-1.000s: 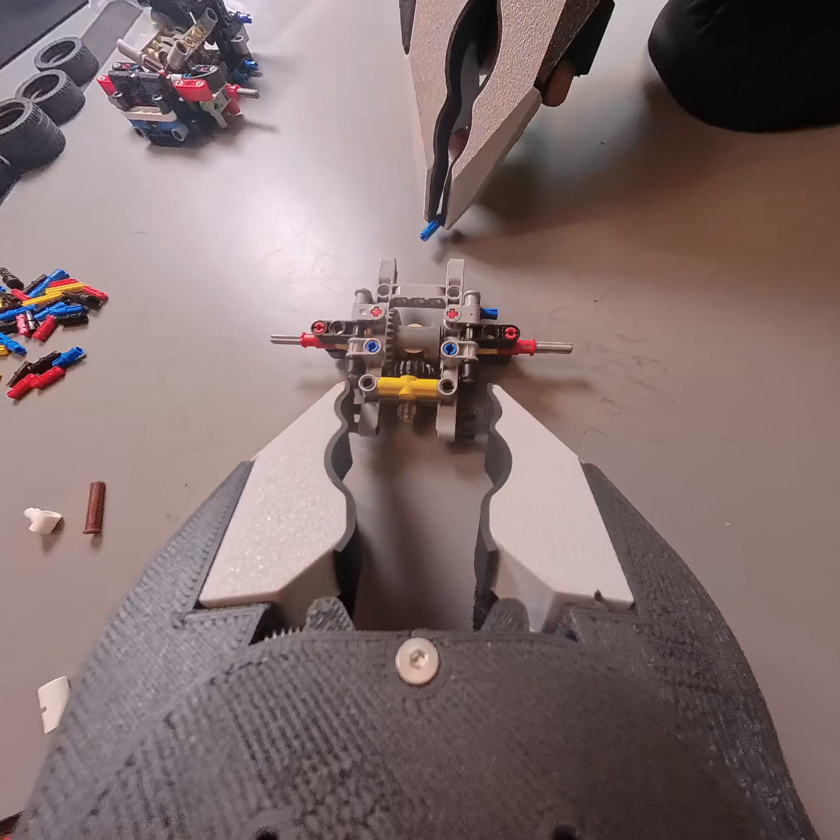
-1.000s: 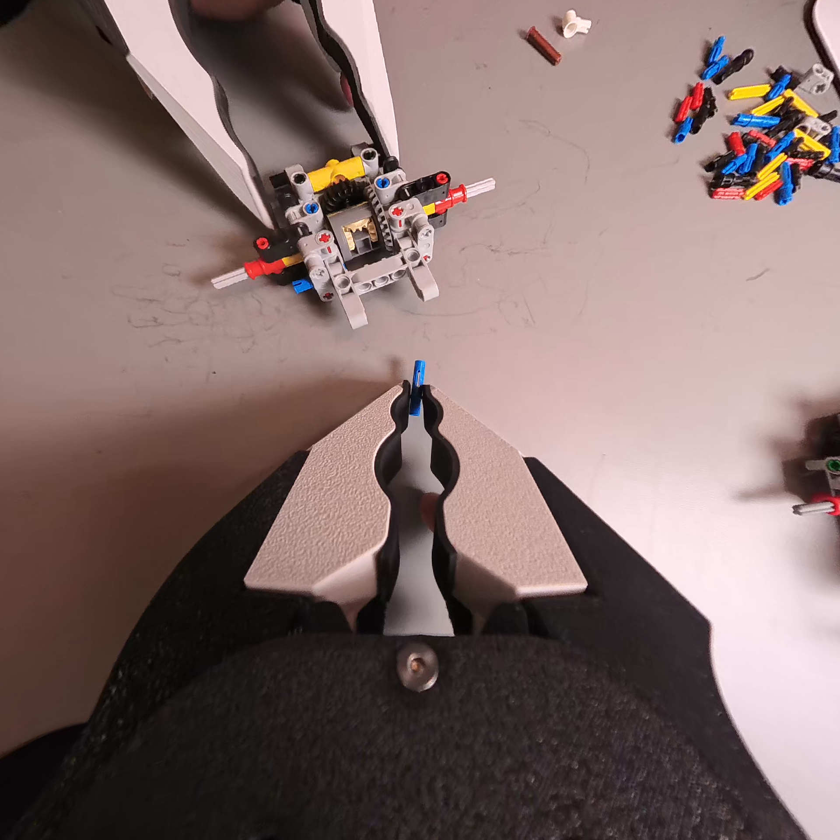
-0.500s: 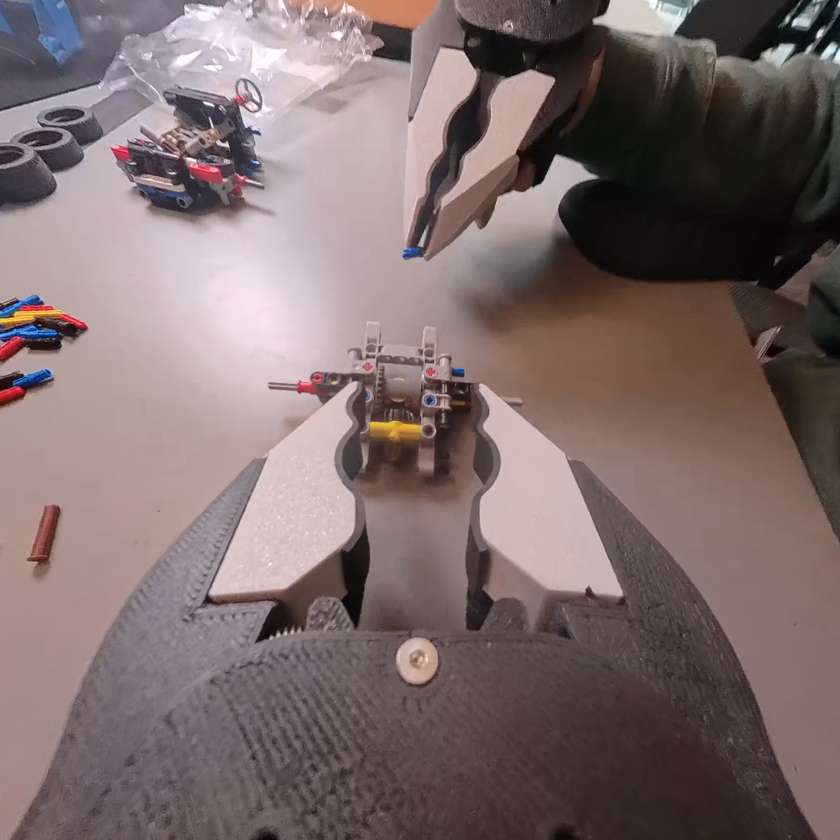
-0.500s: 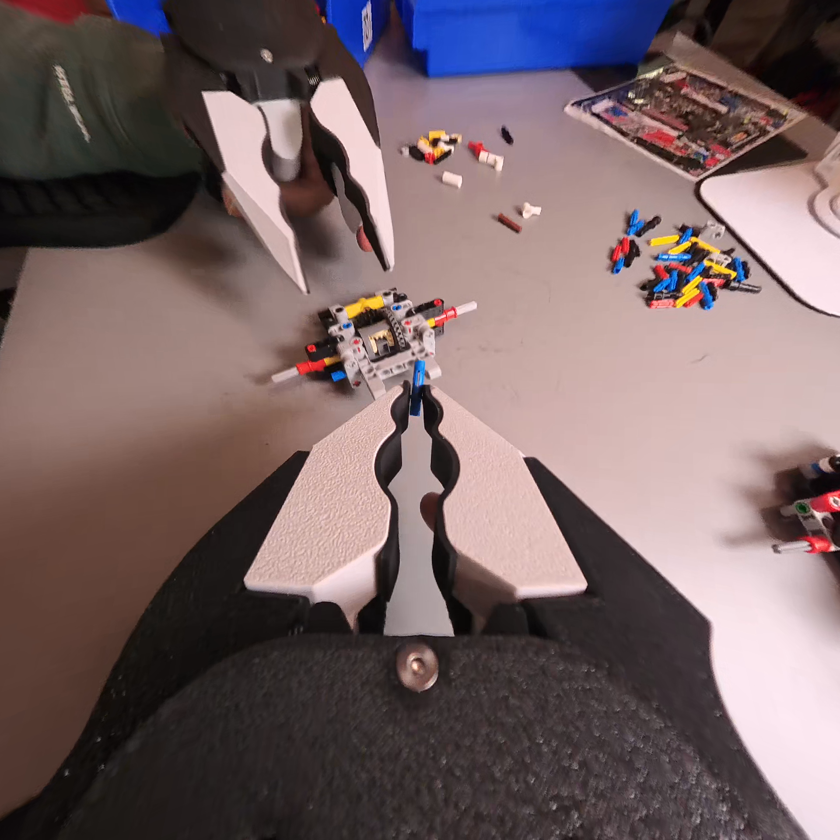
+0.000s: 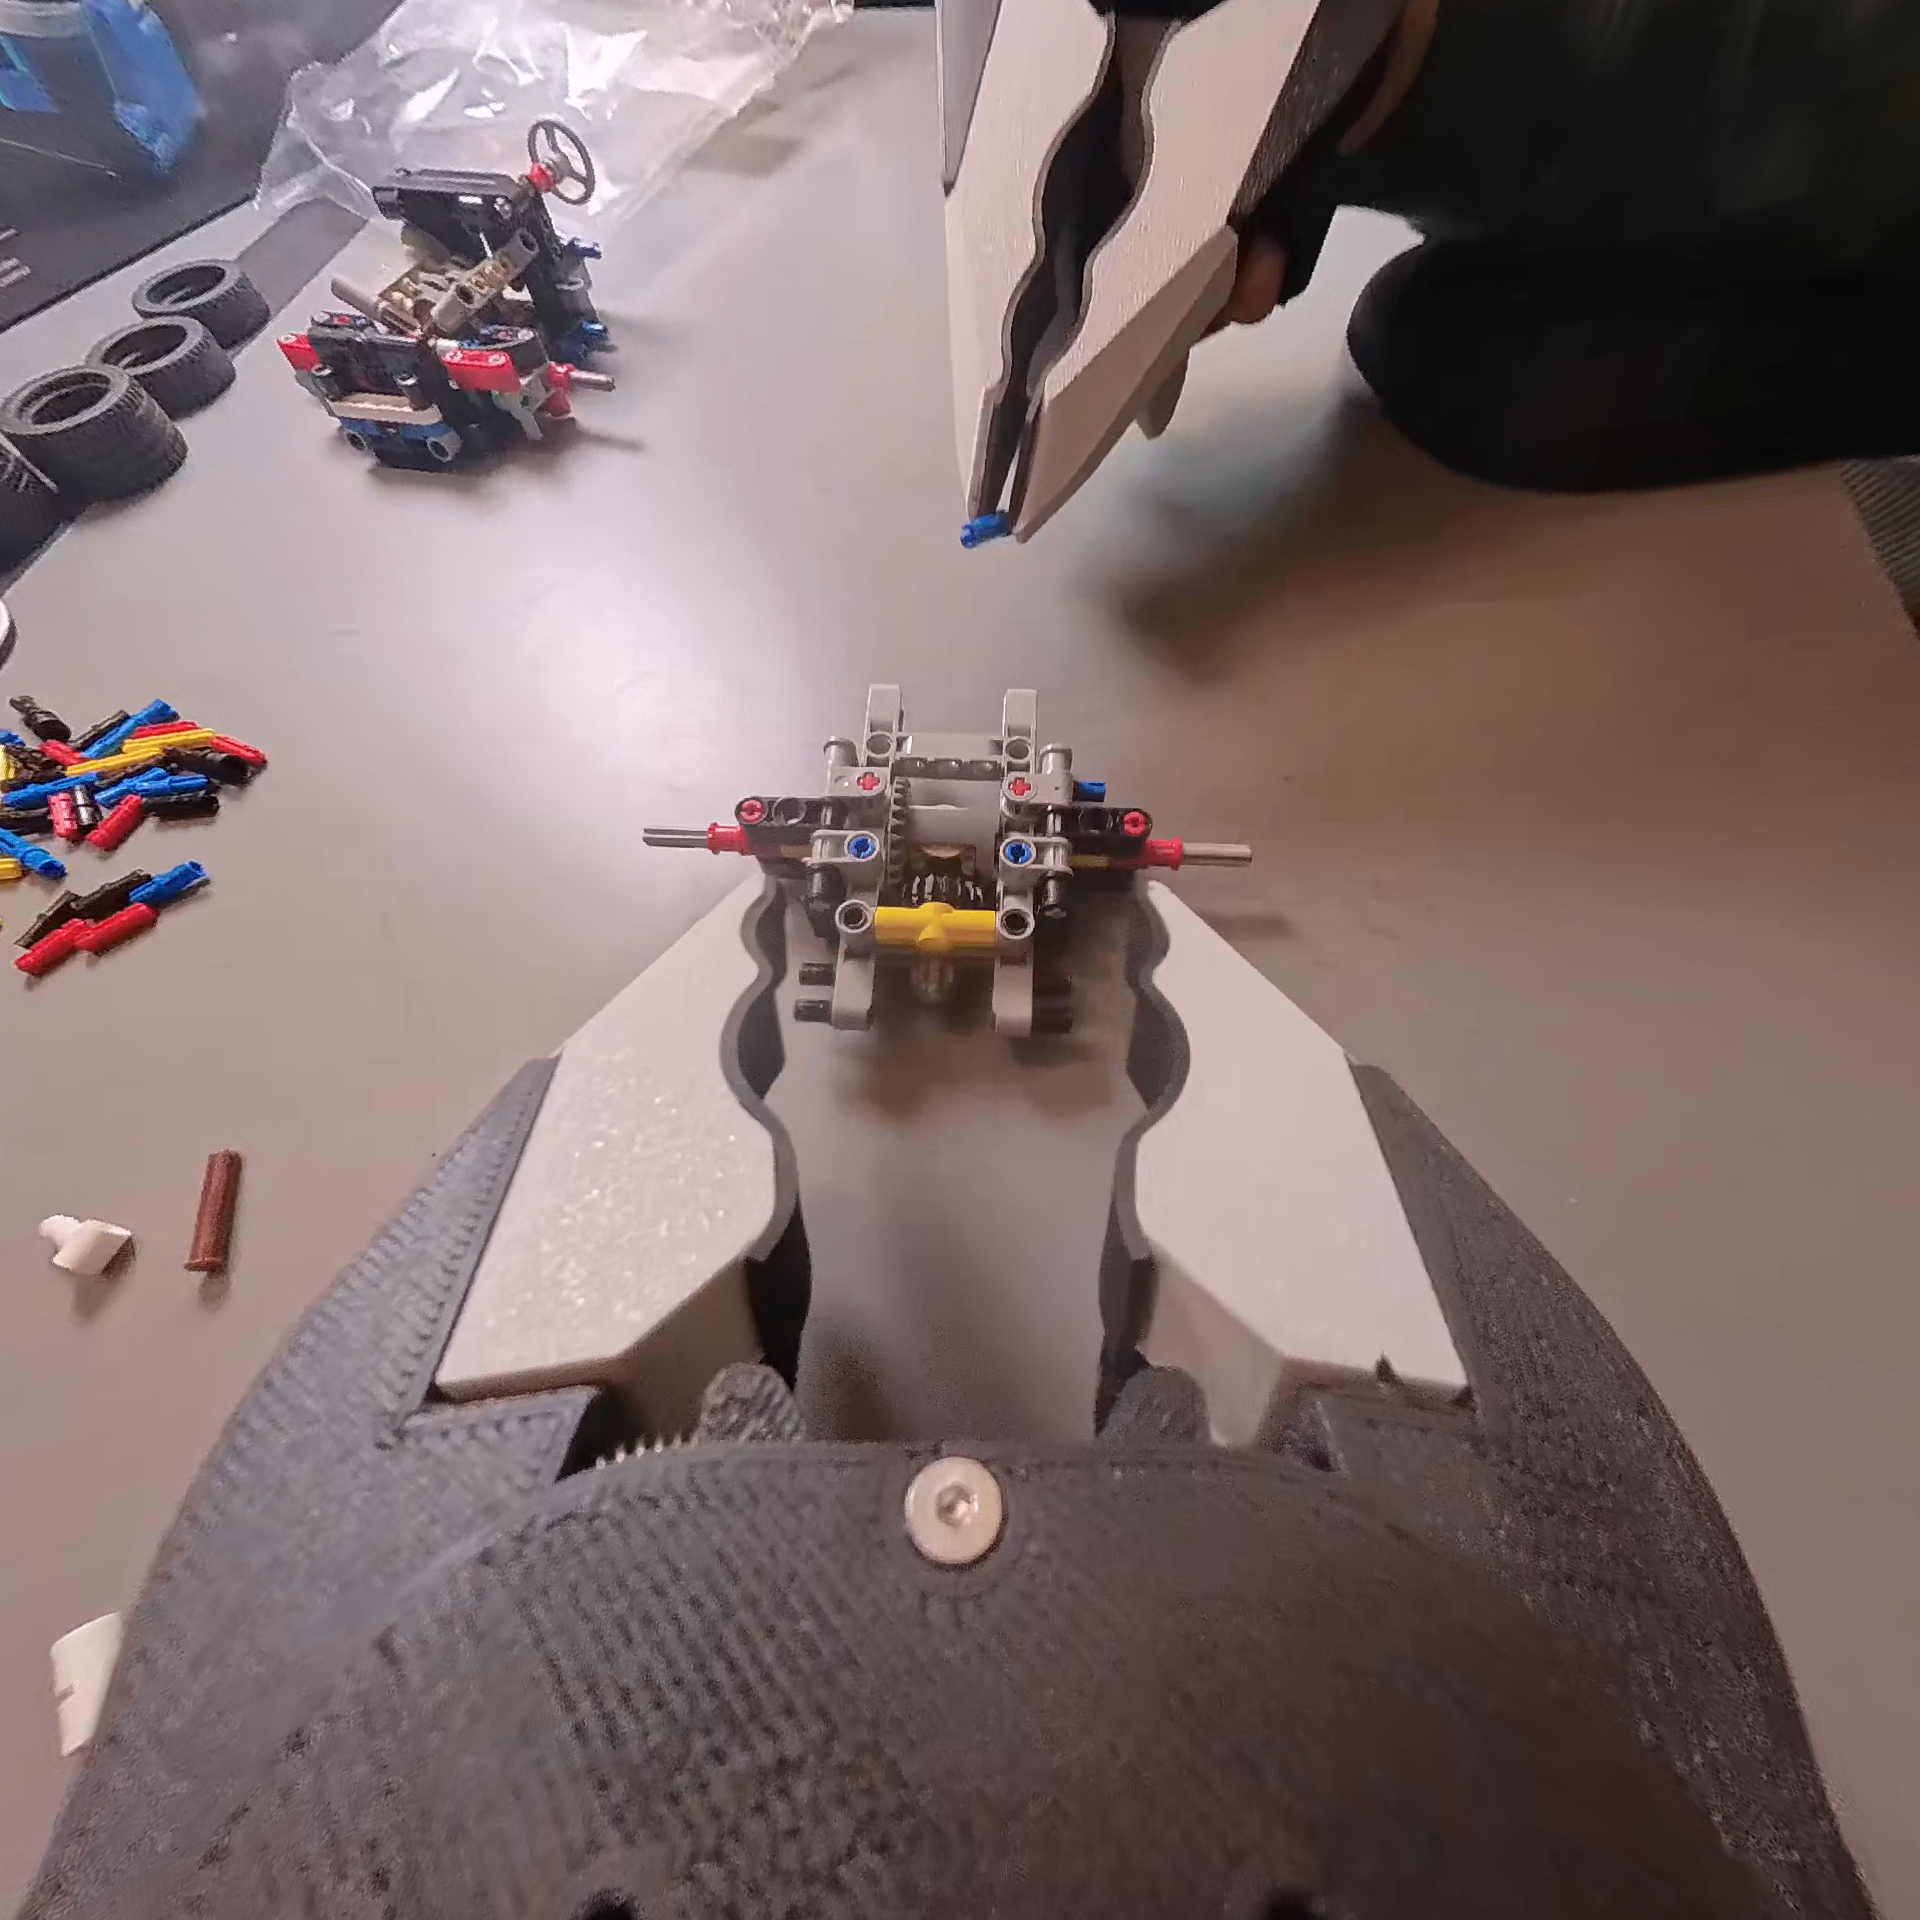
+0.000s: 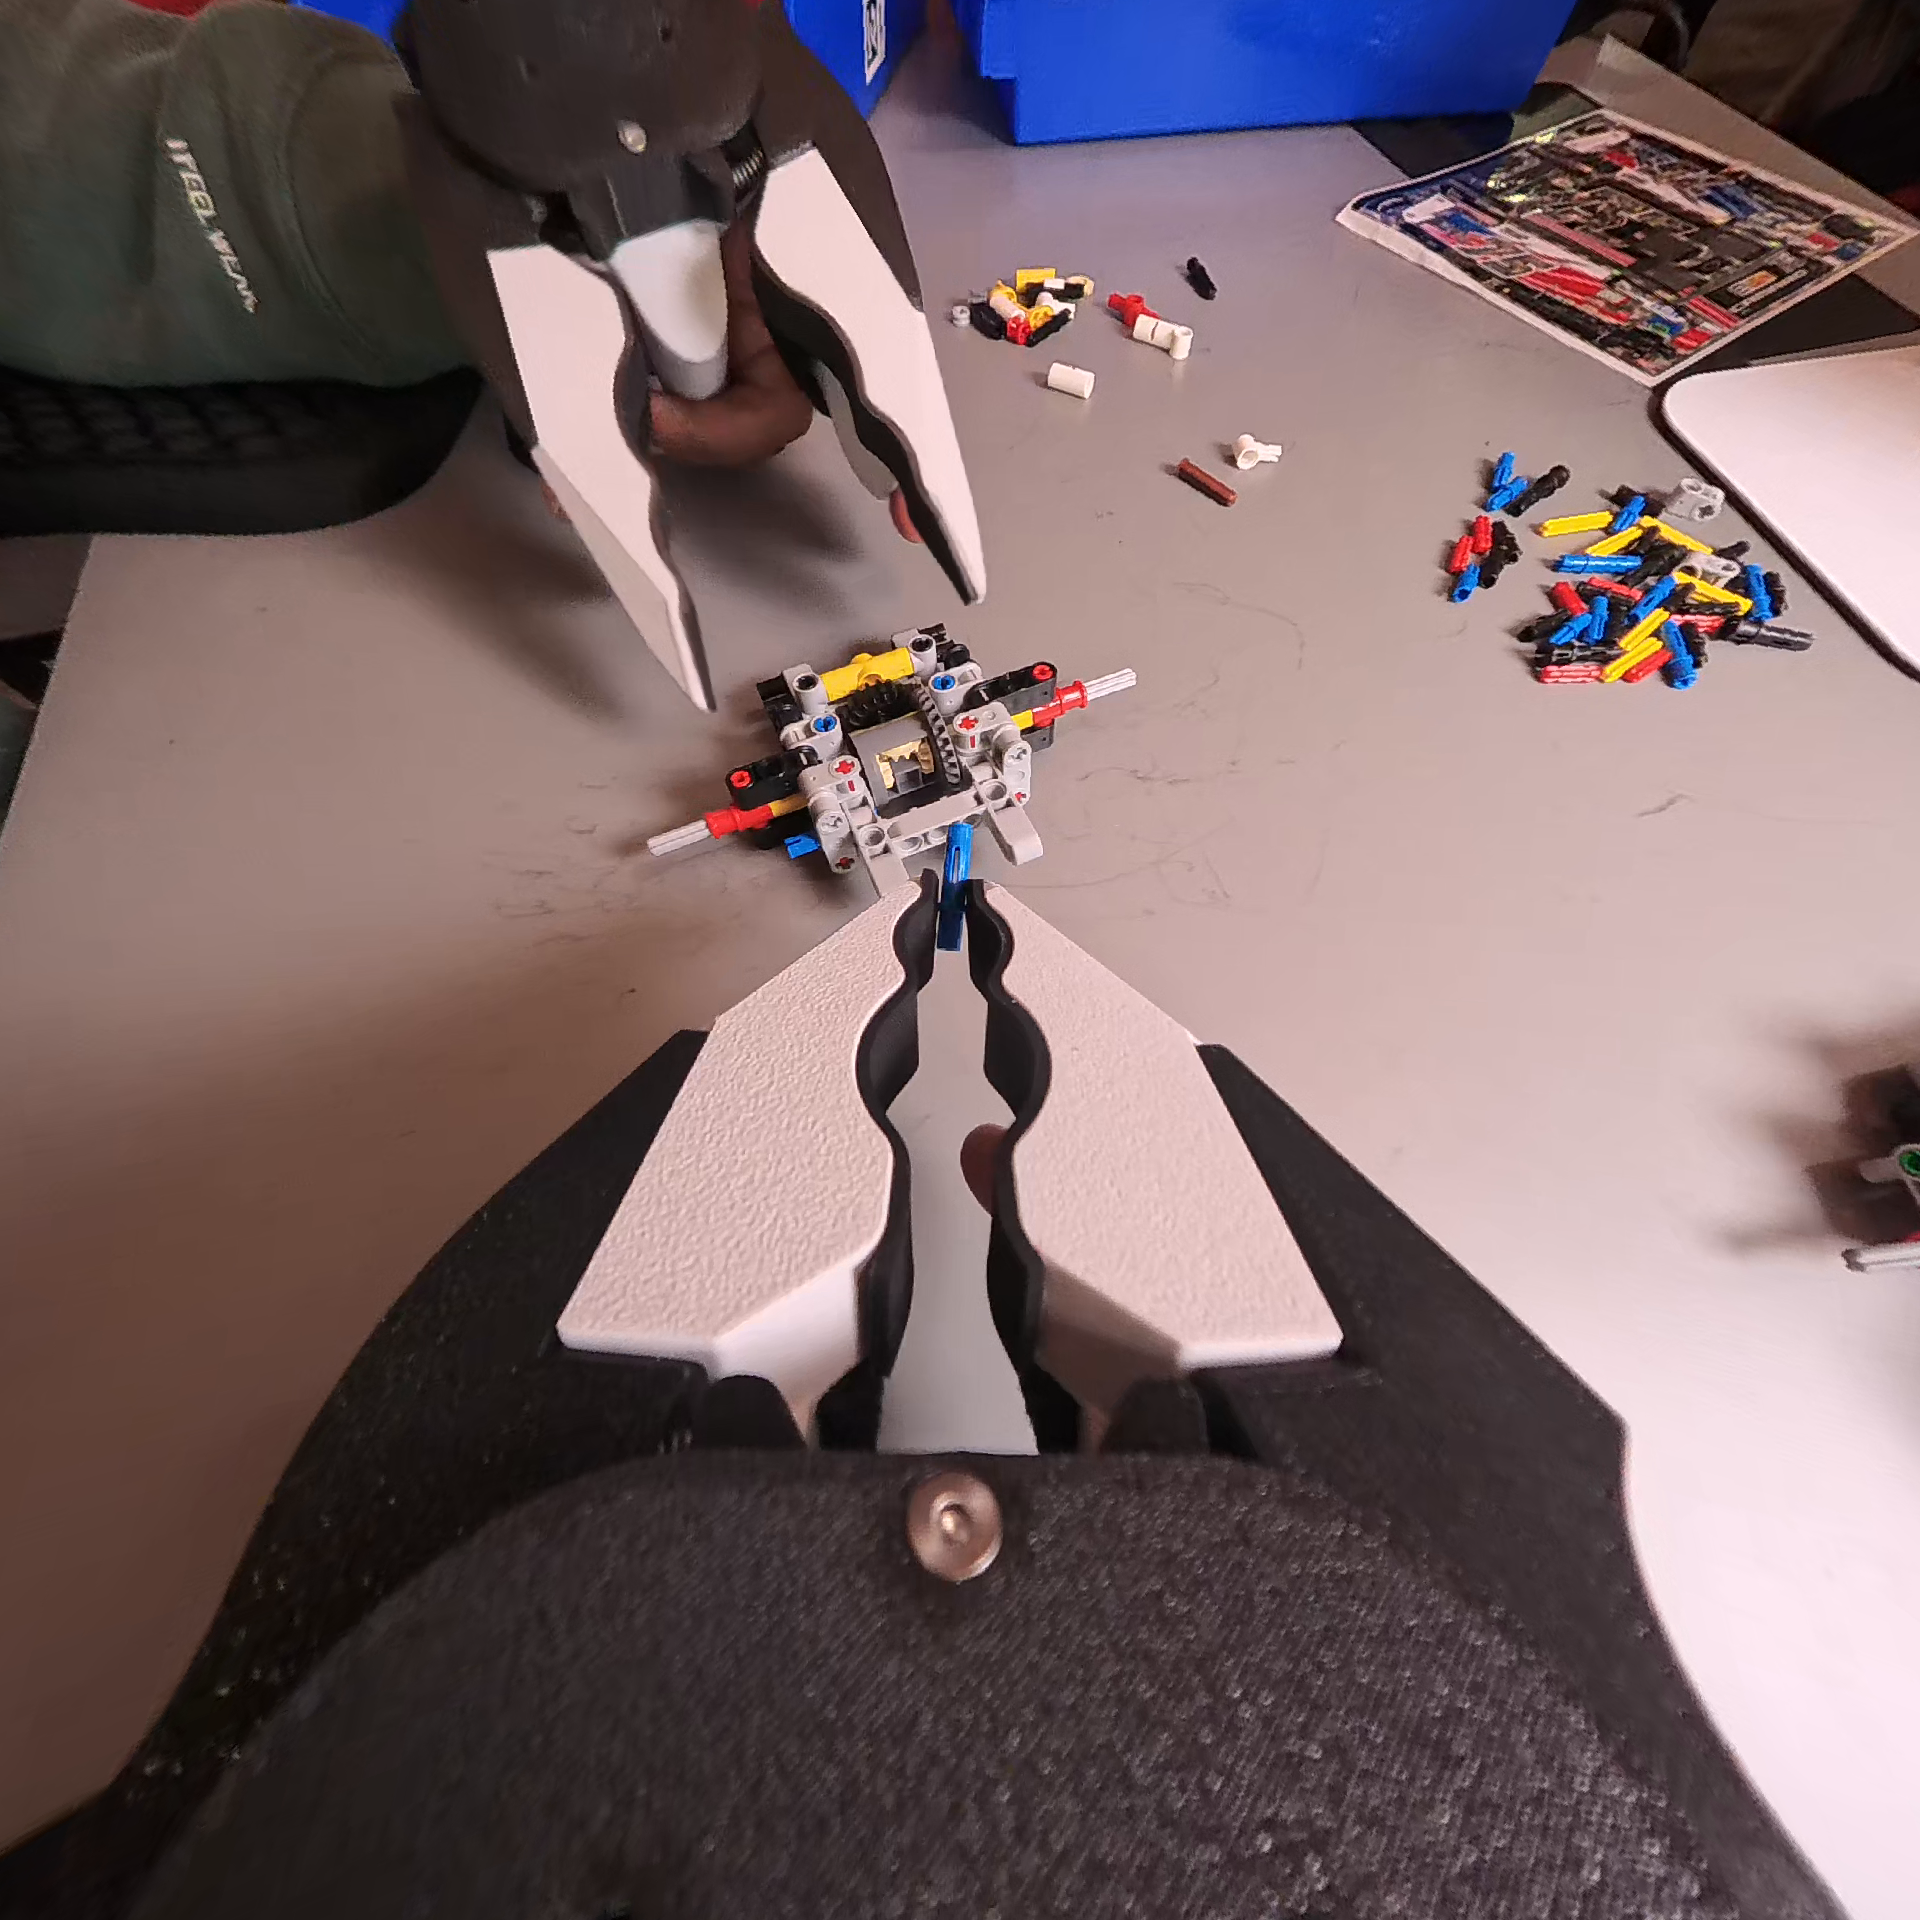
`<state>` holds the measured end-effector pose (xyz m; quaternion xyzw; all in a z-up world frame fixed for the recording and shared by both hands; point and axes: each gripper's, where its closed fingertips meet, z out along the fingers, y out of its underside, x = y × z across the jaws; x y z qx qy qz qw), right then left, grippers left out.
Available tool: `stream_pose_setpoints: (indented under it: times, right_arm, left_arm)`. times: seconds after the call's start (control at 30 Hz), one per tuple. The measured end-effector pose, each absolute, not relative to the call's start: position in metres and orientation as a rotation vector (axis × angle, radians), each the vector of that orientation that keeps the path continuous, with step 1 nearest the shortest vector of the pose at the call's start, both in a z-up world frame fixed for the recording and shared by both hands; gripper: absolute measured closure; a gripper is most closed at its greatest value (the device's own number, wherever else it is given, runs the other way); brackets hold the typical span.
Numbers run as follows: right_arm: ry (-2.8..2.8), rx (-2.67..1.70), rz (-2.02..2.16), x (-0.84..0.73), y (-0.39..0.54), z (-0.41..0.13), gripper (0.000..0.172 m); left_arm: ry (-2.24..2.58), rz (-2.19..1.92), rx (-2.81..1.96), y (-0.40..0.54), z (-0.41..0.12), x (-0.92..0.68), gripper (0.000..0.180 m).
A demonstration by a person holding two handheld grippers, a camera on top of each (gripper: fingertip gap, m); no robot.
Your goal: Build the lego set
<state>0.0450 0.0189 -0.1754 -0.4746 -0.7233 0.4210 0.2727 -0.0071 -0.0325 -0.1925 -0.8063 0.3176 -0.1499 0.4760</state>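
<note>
The right gripper (image 6: 951, 902) is pinching a blue pin (image 6: 953, 883); the left gripper (image 5: 958, 914), jaws gaping, is straddling the grey gear assembly (image 5: 940, 873), loose pins (image 5: 114, 800) lying left.

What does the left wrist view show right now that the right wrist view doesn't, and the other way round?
Left wrist only: black tyres, a larger part-built model and a clear plastic bag.

Right wrist only: blue bins, an instruction booklet and a second small cluster of pieces.

Both: the grey gear assembly on the table, the open left gripper flanking it, the right gripper pinching a blue pin, the coloured pin pile.
</note>
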Motion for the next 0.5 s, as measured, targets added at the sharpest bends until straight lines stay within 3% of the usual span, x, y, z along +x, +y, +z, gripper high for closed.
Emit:
stream_pose_setpoints:
  times: [0.1, 0.23, 0.43, 0.5]
  right_arm:
    - [-1.946, -1.273, 1.134, 0.046, 0.019, -0.175, 0.168]
    - [-1.954, -1.262, 1.133, 0.047, 0.017, -0.174, 0.168]
    - [-1.961, -1.241, 1.140, 0.047, 0.012, -0.171, 0.168]
    - [-1.955, -1.238, 1.150, 0.048, 0.011, -0.169, 0.168]
  left_arm:
    - [0.816, -0.272, -2.003, -0.030, -0.202, -0.008, 0.102]
    - [0.860, -0.159, -2.042, -0.026, -0.213, -0.010, 0.098]
    - [0.750, -0.282, -2.129, -0.026, -0.216, -0.008, 0.129]
    - [0.658, -0.403, -2.147, -0.025, -0.211, -0.007, 0.130]
